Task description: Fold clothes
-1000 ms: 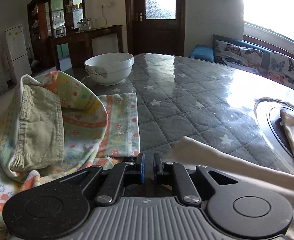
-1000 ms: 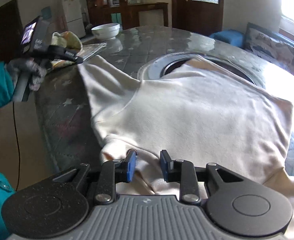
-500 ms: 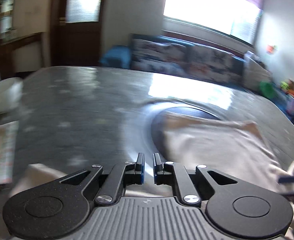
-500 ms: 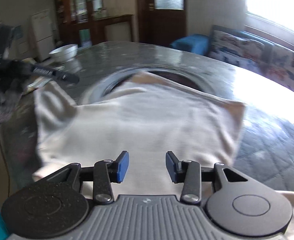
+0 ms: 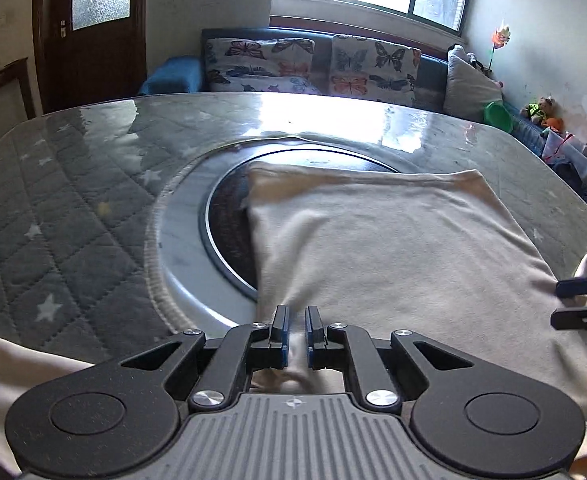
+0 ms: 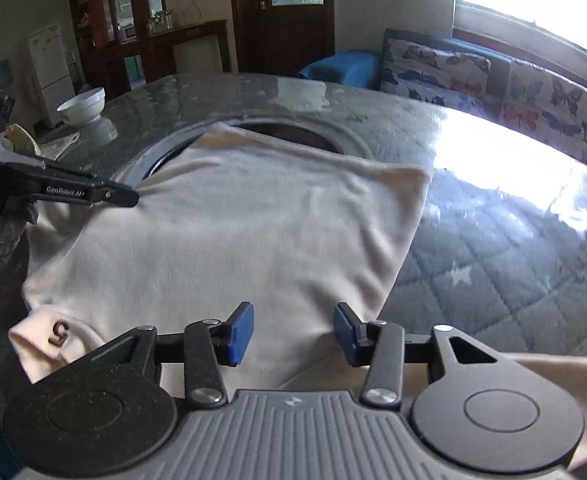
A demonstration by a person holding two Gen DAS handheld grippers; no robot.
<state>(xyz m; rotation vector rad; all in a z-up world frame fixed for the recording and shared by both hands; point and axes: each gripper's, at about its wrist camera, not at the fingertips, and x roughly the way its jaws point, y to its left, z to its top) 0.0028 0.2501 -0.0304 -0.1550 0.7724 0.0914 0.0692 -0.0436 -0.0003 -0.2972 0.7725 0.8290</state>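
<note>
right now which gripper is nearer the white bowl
Left. The left gripper pinches the cream garment on the side toward the white bowl; the right gripper is open at the near edge, farther away.

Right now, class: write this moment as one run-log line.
left gripper: shut on cream garment | right gripper: open, over its near edge | garment: spread on table

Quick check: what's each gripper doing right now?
Left gripper: closed, pinching a fold of the cream garment.
Right gripper: open, holding nothing, above the garment's near edge.
</note>
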